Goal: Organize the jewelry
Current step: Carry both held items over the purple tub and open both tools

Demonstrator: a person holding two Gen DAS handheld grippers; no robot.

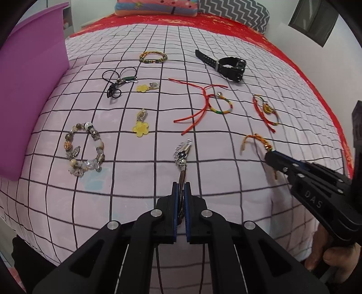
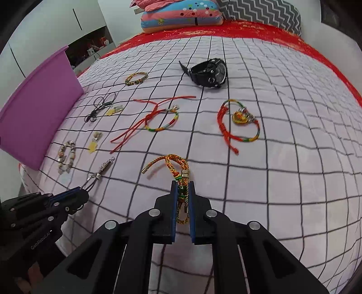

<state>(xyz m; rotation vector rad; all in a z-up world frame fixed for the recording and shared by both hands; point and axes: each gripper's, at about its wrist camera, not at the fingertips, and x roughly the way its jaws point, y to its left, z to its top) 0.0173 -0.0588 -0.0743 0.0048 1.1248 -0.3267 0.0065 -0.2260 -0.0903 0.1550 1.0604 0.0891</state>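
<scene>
Left gripper [image 1: 180, 187] clamps the brown cord silver-charm necklace [image 1: 183, 151]; right gripper [image 2: 182, 188] clamps the orange braided bracelet [image 2: 174, 164]. Beyond both jaws, roughly 9 pieces remain loose; purple plastic bin [image 1: 31, 90] unfilled, judging by view.

Checked sheet [image 1: 226, 185] spread over a red bedcover [image 1: 260, 34], with a striped pillow [image 2: 178, 17] and a chevron pillow [image 2: 267, 13] side by side at the far end, a white wall [image 1: 344, 74] to the right, and a white cupboard [image 2: 56, 24] at far left.
</scene>
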